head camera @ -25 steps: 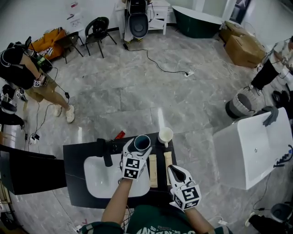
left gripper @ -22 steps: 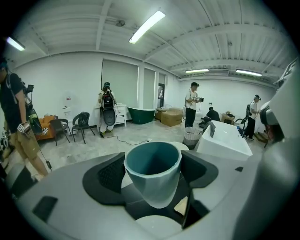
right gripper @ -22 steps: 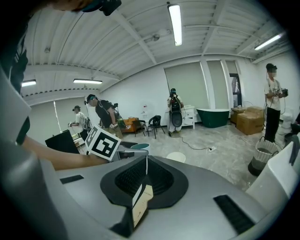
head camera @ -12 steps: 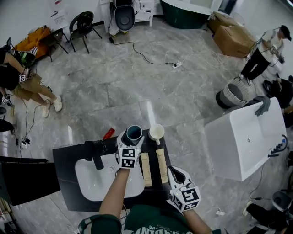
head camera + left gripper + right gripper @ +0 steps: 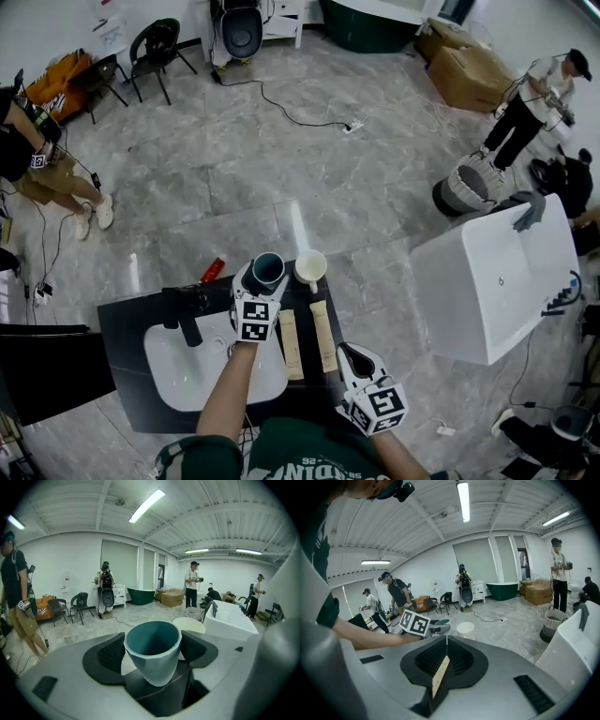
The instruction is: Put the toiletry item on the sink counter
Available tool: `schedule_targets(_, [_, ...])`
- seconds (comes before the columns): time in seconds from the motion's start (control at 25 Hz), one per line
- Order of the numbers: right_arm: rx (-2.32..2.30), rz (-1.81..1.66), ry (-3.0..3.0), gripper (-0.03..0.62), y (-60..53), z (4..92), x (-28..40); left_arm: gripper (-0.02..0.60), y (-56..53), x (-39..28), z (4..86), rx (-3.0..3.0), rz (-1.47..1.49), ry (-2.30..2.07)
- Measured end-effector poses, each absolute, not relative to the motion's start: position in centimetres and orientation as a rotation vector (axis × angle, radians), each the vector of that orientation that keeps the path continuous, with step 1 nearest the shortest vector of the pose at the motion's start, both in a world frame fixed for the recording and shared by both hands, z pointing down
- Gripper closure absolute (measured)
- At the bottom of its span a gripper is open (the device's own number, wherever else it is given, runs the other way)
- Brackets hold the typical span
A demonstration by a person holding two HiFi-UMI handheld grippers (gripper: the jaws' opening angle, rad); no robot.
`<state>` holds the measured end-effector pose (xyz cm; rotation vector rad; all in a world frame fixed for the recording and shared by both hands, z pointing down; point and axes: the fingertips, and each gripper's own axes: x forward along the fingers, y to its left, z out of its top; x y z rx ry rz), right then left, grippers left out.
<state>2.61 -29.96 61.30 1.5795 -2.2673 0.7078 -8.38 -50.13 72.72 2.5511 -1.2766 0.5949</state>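
Head view. Dark bench (image 5: 120, 323) with a white sink (image 5: 183, 375) set into it and a black tap (image 5: 186, 314) at the sink's far edge.
- Left hand-held gripper (image 5: 264, 275): reaches over the sink to the bench's far edge and holds a teal cup (image 5: 267, 268) upright, mouth up. Whether the cup's base touches the bench cannot be told.
- Cream cup (image 5: 310, 267): just right of the teal cup.
- Two beige tubes (image 5: 289, 345) (image 5: 322, 336): lie side by side on the bench, right of the sink.
- Right hand-held gripper (image 5: 349, 354): at the near edge, close beside the right tube's near end.

Left gripper view. The left hand-held gripper (image 5: 152, 652) has its jaws clamped on either side of the teal cup (image 5: 153, 641), which is empty. The cream cup's (image 5: 191, 625) rim shows behind it.

Right gripper view. The right hand-held gripper (image 5: 446, 641) has its jaws meeting at the tips, with nothing held. A strip of beige tube (image 5: 440, 676) shows in the slot beneath them. Beyond are the cream cup (image 5: 465, 629) and the other gripper's marker cube (image 5: 415, 622).
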Motion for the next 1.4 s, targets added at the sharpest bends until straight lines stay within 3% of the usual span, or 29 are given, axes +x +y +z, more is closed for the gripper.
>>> schedule_targets(0.72, [1.589, 0.705, -2.319, 0.551, -29.6, 60.1, 2.2, 0.206, -47.4, -7.9, 74.7, 2.519, 0.777, -1.243])
schedule_targets(1.2, [1.591, 0.676, -2.385, 0.551, -28.1, 58.3, 2.5, 0.213, -42.8, -9.5, 68.8, 2.554, 0.65, -1.3])
schedule_targets(1.24, [1.589, 0.672, -2.392, 0.551, -28.0, 58.2, 2.5, 0.248, -42.2, -9.5, 68.0, 2.567, 0.63, -1.309])
schedule_targets(1.32, [1.581, 0.659, -2.411, 0.551, -27.8, 57.8, 2.3, 0.39, -40.9, -9.6, 66.9, 2.566, 0.598, -1.324])
schedule_targets(1.4, [1.567, 0.643, -2.435, 0.551, -27.7, 57.2, 1.9, 0.488, -39.6, -9.8, 66.2, 2.554, 0.585, -1.342])
